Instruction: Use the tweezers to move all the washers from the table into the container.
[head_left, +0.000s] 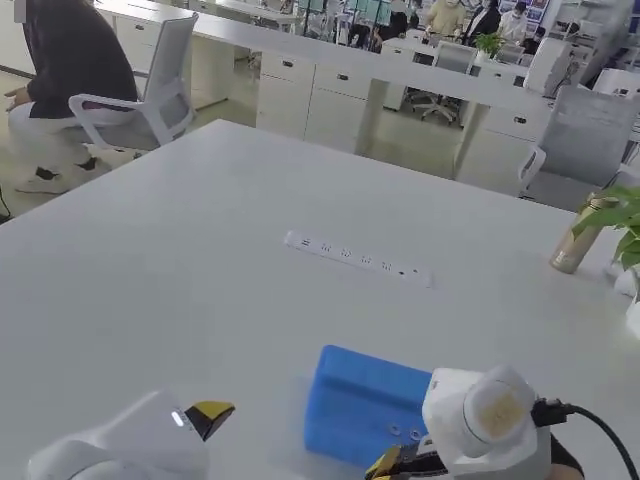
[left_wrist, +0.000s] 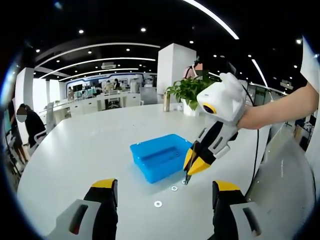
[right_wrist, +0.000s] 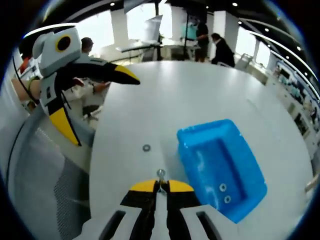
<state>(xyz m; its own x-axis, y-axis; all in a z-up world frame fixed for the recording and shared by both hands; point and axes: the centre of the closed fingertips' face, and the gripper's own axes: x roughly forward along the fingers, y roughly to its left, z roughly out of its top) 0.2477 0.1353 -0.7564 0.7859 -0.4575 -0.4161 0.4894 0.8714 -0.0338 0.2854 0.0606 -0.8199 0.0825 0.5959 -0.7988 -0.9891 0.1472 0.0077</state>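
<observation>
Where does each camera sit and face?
Head view: on the headset, facing forward and down at table and container; left gripper and right gripper at the bottom edge.
Left gripper view: on the left gripper, along its open jaws toward container and washers; right gripper and forearm at right.
Right gripper view: on the right gripper, along jaws shut on tweezers; left gripper at left.
Both gripper views share container and table washers.
</observation>
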